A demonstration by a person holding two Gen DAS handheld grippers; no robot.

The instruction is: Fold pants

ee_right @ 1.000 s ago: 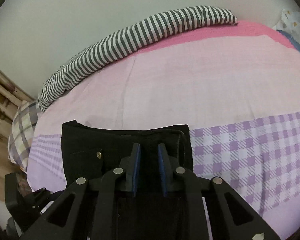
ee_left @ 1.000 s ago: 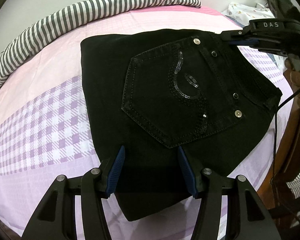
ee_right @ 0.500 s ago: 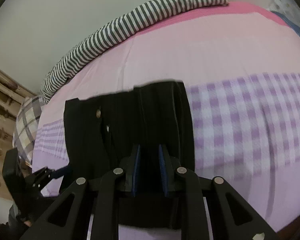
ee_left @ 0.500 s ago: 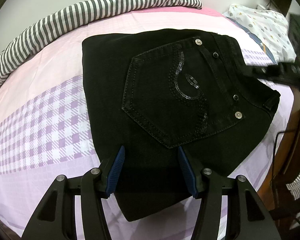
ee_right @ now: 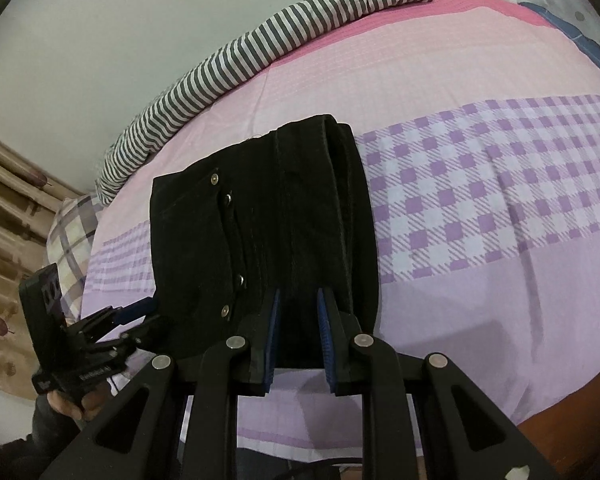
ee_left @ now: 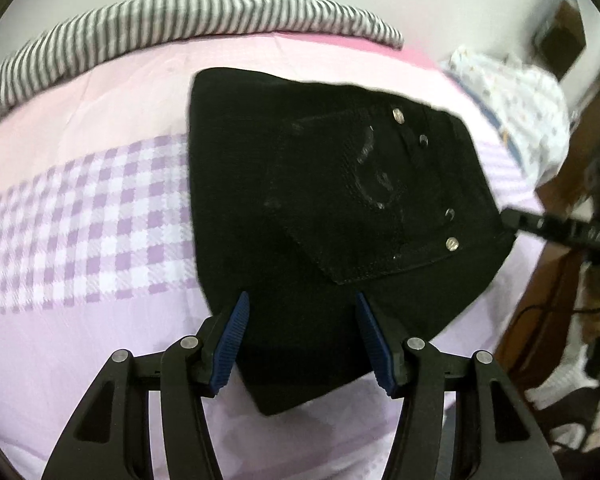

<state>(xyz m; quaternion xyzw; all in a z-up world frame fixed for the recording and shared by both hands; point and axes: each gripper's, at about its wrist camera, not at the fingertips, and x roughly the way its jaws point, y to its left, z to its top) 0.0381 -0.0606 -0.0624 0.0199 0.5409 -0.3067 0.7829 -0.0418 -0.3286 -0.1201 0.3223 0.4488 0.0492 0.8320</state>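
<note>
The black pants (ee_left: 320, 208) lie folded in a compact block on the bed, back pocket with sequin swirl and rivets facing up. They also show in the right wrist view (ee_right: 260, 232). My left gripper (ee_left: 300, 340) is open, its blue pads straddling the near edge of the pants without pinching them. My right gripper (ee_right: 298, 336) stands narrowly open at the waistband edge, empty. It shows in the left wrist view (ee_left: 556, 228) at the pants' right edge. The left gripper shows in the right wrist view (ee_right: 136, 312) at the pants' left corner.
The bed sheet (ee_left: 80, 208) is pink with a purple check band. A grey-striped cover (ee_left: 180, 28) lies along the far edge by the wall. A dotted white pillow (ee_left: 512, 92) lies at the right. A plaid pillow (ee_right: 72, 232) and wooden furniture (ee_right: 8, 200) are at the left.
The right gripper has drawn back from the pants' far waist corner to the nearer waistband edge, and more of the pants shows in its view. The left gripper's view swung left.
</note>
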